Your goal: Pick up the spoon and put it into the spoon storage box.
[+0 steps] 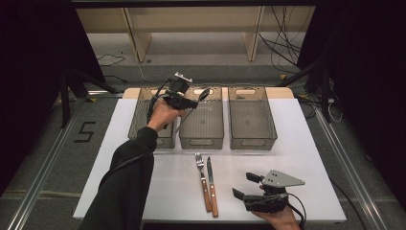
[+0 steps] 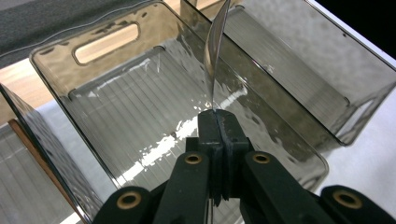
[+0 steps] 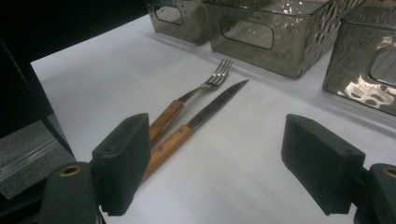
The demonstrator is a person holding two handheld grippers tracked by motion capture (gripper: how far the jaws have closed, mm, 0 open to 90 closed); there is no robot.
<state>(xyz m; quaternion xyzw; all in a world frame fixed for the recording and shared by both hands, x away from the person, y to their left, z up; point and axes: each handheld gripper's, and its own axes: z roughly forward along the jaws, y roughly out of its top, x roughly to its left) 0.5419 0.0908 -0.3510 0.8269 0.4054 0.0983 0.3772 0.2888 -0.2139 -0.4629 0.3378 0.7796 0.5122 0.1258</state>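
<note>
Currently a spoon point(image 2: 214, 56) is clamped in the left hand-held gripper point(image 2: 218, 122) above the middle bin point(image 2: 107, 39) near the counter's far edge; release seems next, while the right hand-held gripper point(image 3: 224, 163) is held open.

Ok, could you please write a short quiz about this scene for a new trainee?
1. True or false: the left gripper is shut on the thin shiny metal spoon.
2. How many smoky translucent plastic bins stand on the white table?
3. Which lies nearer the open right gripper: (a) the wooden-handled metal fork or (b) the wooden-handled metal knife?
Key: 1 true; 2 three; 3 b.
</note>
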